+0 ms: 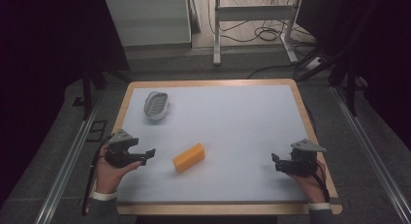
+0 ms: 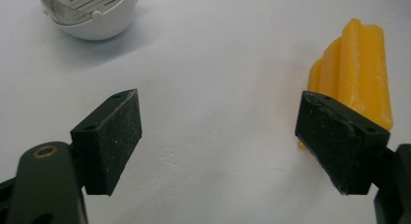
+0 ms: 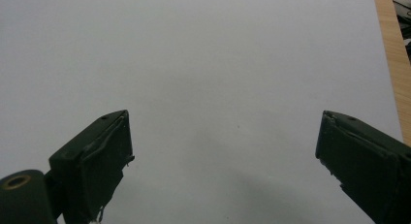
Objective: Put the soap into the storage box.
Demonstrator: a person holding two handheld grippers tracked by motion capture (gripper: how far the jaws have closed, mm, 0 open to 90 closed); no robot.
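An orange ridged block point(image 1: 189, 157) lies near the middle of the white table top point(image 1: 232, 122); in the left gripper view the block point(image 2: 361, 73) sits just beyond the right jaw. My left gripper point(image 1: 148, 156) is held at the table's left front, open, a short way left of the block, with nothing between its jaws point(image 2: 218, 136). My right gripper point(image 1: 275, 162) is held at the right front, open and empty, over bare table point(image 3: 223, 151).
A small white slotted dish point(image 1: 156, 105) stands at the back left, and its rim point(image 2: 92, 15) appears at the top left of the left gripper view. The table's wooden edge point(image 3: 392, 54) runs close on the right. Cables and a desk frame point(image 1: 252, 25) lie beyond the table.
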